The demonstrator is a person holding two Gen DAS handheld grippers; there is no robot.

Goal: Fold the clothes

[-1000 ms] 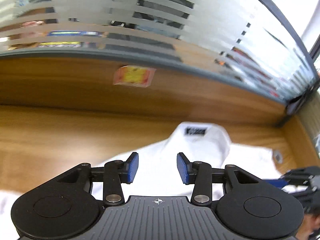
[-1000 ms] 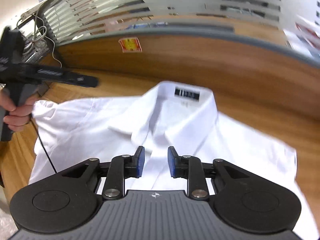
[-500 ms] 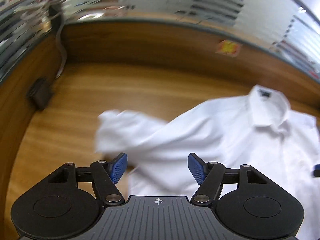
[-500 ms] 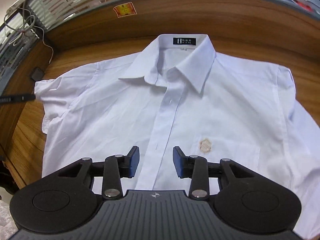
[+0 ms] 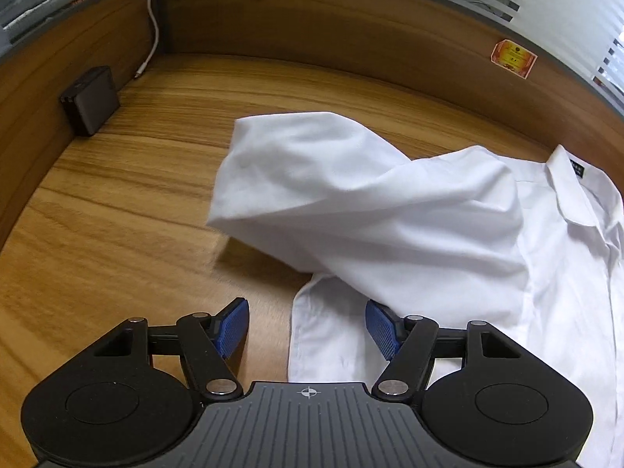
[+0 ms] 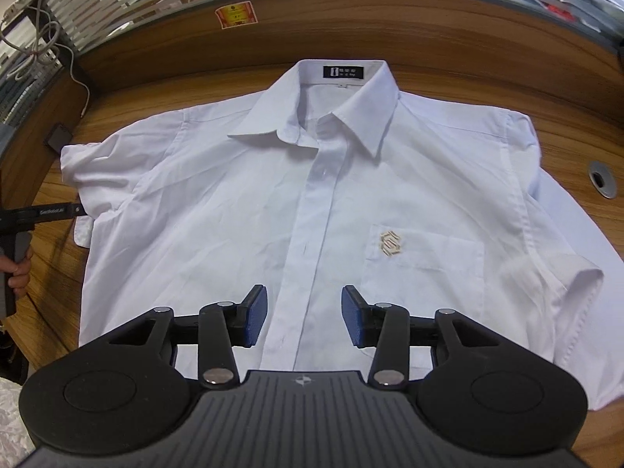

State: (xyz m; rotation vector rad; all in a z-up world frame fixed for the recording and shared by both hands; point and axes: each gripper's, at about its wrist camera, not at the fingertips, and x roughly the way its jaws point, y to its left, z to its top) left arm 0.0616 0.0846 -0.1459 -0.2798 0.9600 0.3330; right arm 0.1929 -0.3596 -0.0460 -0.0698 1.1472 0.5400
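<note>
A white short-sleeved shirt [image 6: 241,210] lies face up on the wooden bench [image 5: 117,202], buttoned, collar [image 6: 343,97] toward the far wooden partition [image 6: 448,39] and hem toward the cameras. A black label [image 6: 343,72] sits inside the collar, and a small gold emblem [image 6: 391,244] marks the chest pocket.

The right claw [image 6: 304,316] hovers above the lower part of the button placket, its blue pads [image 6: 255,319] spread apart with nothing between them. Its far sleeve [image 6: 561,292] lies flat, spread out to the side.

The left claw [image 5: 308,327] is released too, its pads [image 5: 233,326] wide apart over the shirt's side edge near the hem; one pad is above bare wood, the other appears to sit just at or under a fold of cloth, though the view does not settle whether it touches. Ahead of it, the near sleeve [image 5: 296,163] is bunched and lifted in a rumpled mound, partly draped over the shirt's body rather than lying flat. In the right wrist view the left claw's tip [image 6: 58,210] shows at the frame's edge beside that sleeve, with the left hand [image 6: 17,269] gripping its handle.

A dark adapter block [image 5: 90,100] rests against the side partition with a white cable [image 5: 154,19] hanging near it. A red and gold sticker [image 5: 513,58] is on the back partition, and a grey cable grommet [image 6: 601,179] is set in the bench past the far sleeve
</note>
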